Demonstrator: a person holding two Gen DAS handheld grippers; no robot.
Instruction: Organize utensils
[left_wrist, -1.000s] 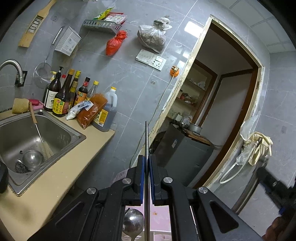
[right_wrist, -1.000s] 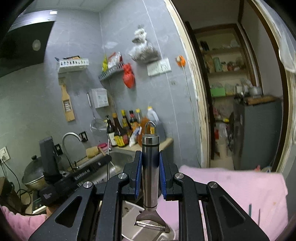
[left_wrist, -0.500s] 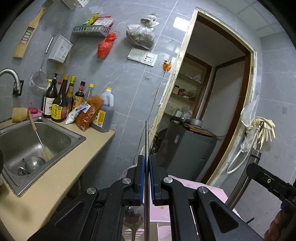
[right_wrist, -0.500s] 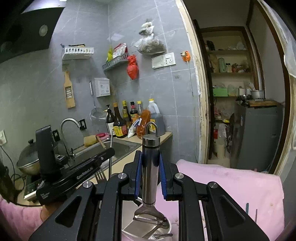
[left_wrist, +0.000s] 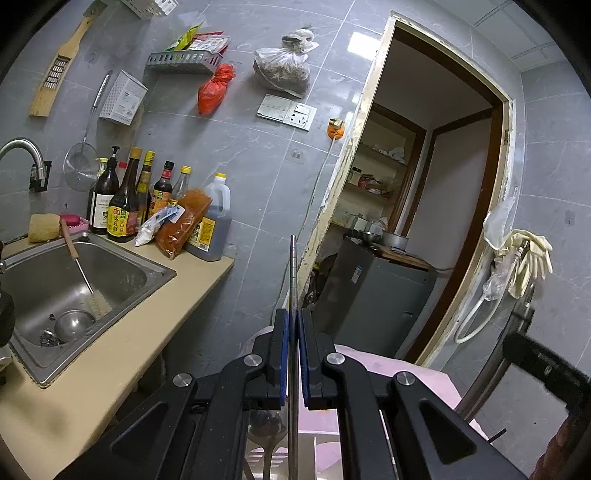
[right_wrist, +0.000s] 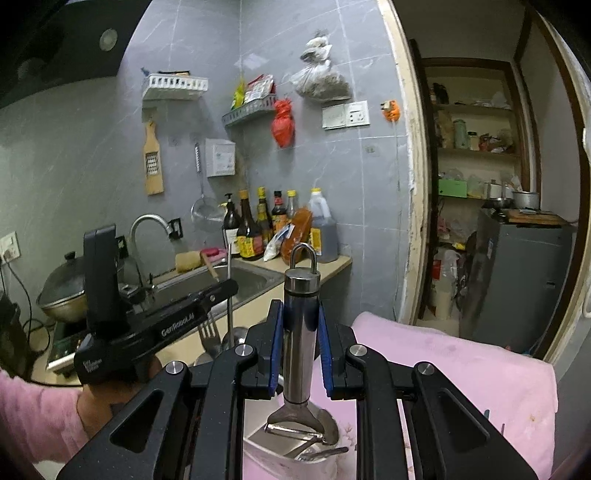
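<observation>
1. The right tool (right_wrist: 299, 343) is clamped on the round steel handle of a peeler (right_wrist: 300, 332). The peeler stands upright, hanging loop on top, blade end down and just above the white holder (right_wrist: 258, 448).
2. The holder sits on a pink cloth (right_wrist: 461, 369), below the right tool. A spoon and other small pieces already lie inside it.
3. The left tool (left_wrist: 291, 354) is pressed together on a thin flat metal handle (left_wrist: 292, 280). From the right wrist view this looks like a fork (right_wrist: 208, 332), tines down, held to the left of the holder and above the table (left_wrist: 110, 354) edge.
4. The sink (left_wrist: 74, 280) lies well to the left of the holder, with a brush and a ladle in it.
5. Step in hand, as I judge it: both utensils are lifted and being brought to the holder; neither is in yet.
6. The next move calls for lowering the peeler straight down into a free gap among the pieces in the holder, then letting the right tool come apart. The fork must wait clear, so the two tools do not meet over the narrow opening.
</observation>
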